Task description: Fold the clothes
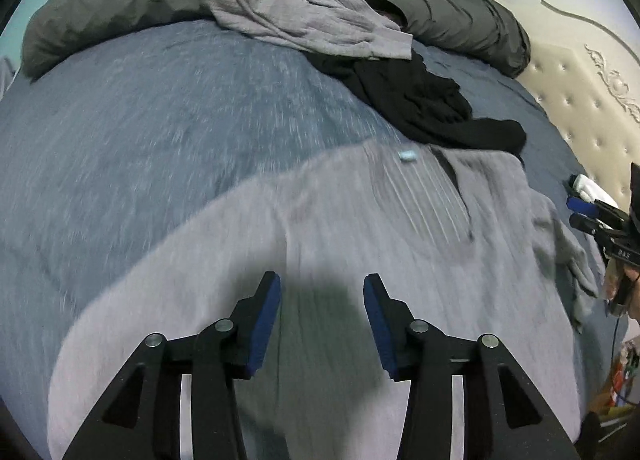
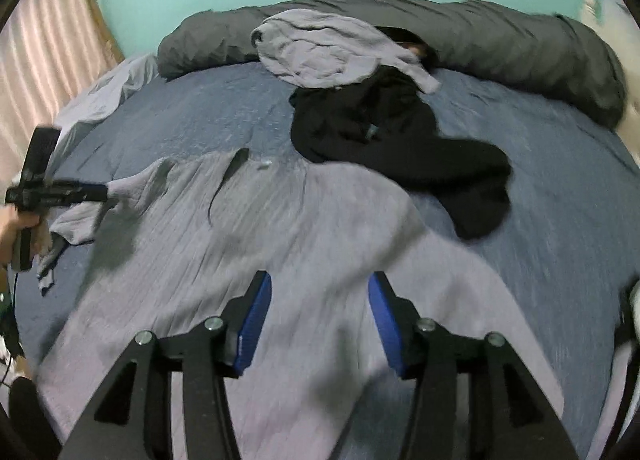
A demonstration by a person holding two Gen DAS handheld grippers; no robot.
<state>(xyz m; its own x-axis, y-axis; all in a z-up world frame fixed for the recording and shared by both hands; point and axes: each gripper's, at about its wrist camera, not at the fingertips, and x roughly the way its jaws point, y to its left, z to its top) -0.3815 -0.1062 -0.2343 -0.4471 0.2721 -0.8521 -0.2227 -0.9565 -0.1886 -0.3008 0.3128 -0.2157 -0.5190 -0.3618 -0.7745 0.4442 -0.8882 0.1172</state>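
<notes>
Both hand-held grippers, left (image 1: 322, 292) and right (image 2: 320, 290), gape empty over one spread grey garment (image 1: 320, 228), two more clothes heaped beyond.

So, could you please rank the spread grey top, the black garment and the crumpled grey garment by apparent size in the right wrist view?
1. Spread grey top, though it lies nearest the camera.
2. Black garment.
3. Crumpled grey garment.

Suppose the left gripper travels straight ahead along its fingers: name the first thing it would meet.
Most likely the grey garment spread on the bed directly under and ahead of the open left gripper. The black garment lies farther along, beyond the grey one's collar. Depth is hard to judge in the blurred fisheye view.
</notes>
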